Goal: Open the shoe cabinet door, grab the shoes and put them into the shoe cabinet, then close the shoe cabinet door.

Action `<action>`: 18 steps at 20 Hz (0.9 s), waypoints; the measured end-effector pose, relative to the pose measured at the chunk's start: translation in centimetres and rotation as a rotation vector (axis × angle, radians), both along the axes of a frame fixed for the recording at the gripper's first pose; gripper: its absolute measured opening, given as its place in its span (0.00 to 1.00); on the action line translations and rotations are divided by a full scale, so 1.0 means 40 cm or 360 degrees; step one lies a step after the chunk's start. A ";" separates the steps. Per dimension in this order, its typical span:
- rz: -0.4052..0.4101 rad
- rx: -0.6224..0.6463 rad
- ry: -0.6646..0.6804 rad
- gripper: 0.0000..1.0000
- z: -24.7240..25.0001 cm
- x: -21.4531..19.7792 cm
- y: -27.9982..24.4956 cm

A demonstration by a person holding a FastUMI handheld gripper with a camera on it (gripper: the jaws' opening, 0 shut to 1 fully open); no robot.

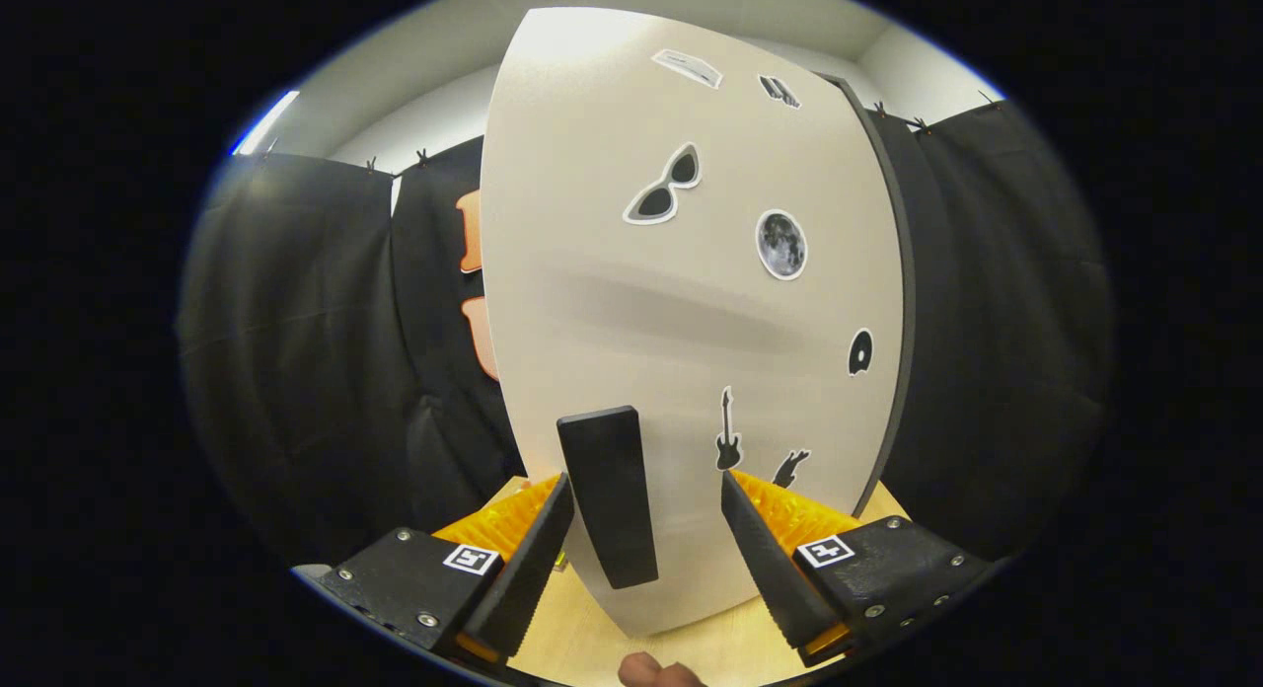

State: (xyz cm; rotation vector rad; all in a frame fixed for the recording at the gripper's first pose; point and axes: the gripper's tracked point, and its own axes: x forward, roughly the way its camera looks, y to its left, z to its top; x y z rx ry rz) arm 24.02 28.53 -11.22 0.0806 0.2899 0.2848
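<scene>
The shoe cabinet door [681, 302] is a pale panel with several stickers on it, standing right in front of me. Its black handle [609, 495], a flat upright bar, sits near the door's lower left. My gripper [646, 529] is open, with the handle between the fingers, close to the left finger [528, 559] and well apart from the right finger [765, 559]. Neither finger presses on the handle. The door's dark edge [903, 302] shows along its right side. What lies behind the door is hidden.
A light wooden surface [592, 648] lies under the door and the fingers. Black cloth walls [296, 351] hang to the left and right. A fingertip of a person [656, 672] shows just below the door.
</scene>
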 end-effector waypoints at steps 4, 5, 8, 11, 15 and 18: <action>-0.0048 0.0060 0.0010 0.94 -0.008 0.039 0.018; -0.0060 0.0057 0.0011 0.94 -0.007 0.049 0.026; -0.0102 0.0013 -0.0027 0.94 -0.004 0.081 0.045; -0.0148 -0.0033 -0.0081 0.94 -0.003 0.124 0.057; -0.0144 0.0004 -0.0059 0.94 -0.015 0.171 0.070; -0.0154 0.0045 -0.0061 0.94 -0.020 0.192 0.077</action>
